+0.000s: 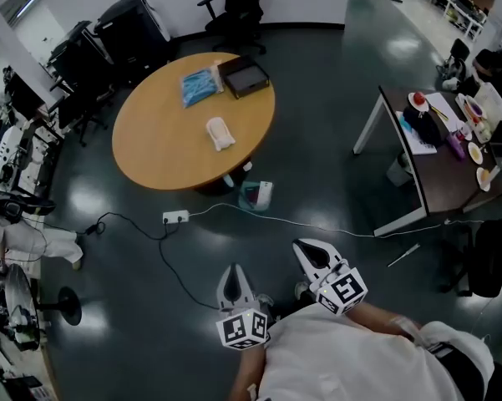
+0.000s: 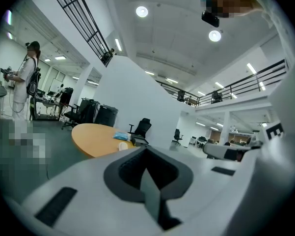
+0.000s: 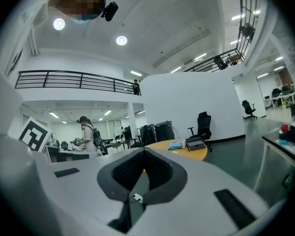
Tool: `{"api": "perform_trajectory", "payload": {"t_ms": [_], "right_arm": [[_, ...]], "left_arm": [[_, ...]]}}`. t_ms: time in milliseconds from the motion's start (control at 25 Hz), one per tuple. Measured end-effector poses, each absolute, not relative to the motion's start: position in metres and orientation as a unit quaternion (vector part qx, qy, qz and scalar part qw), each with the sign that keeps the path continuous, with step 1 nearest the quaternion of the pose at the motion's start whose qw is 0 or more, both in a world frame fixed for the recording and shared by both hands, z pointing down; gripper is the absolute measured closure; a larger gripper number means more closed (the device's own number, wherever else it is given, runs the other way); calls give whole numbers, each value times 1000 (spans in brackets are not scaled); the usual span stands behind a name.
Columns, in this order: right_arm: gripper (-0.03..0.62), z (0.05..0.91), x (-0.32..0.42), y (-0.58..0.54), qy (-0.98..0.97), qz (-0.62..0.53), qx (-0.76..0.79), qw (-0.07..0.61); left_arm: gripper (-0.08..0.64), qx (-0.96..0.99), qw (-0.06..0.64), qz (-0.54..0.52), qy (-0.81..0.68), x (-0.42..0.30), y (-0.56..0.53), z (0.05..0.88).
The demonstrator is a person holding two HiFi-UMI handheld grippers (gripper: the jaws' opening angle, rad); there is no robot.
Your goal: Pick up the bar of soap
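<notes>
While the bar of soap (image 1: 220,133) lay on the round table (image 1: 150,149), just toward the near right edge from its centre, the left gripper (image 1: 231,276) and the right gripper (image 1: 311,251) hung well apart from it, close by the person (image 1: 359,357), each with jaws pressed together on nothing. The step in hand was judged to be the approach; the next move called for carrying one gripper to the table, parting its jaws and settling them astride the soap.

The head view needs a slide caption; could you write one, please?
The left gripper and right gripper, both shut, hang far from the soap bar on the table.
</notes>
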State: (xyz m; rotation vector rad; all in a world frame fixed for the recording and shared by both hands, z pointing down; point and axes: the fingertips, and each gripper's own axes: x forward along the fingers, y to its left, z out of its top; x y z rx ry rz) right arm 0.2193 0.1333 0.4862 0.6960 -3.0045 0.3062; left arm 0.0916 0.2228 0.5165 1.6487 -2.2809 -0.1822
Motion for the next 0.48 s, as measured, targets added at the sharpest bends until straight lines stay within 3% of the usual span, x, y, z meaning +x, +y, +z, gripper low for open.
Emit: {"api": "perform_trajectory", "payload": {"t_ms": [280,480], "right_arm": [[580,507,193,91,-970,95,221,28],[580,525,134,40,-968,93,232,39]], "left_arm": [[557,566,164,-55,-806,69,193,528],[557,576,148,-53,-802,6,135,534]]}}
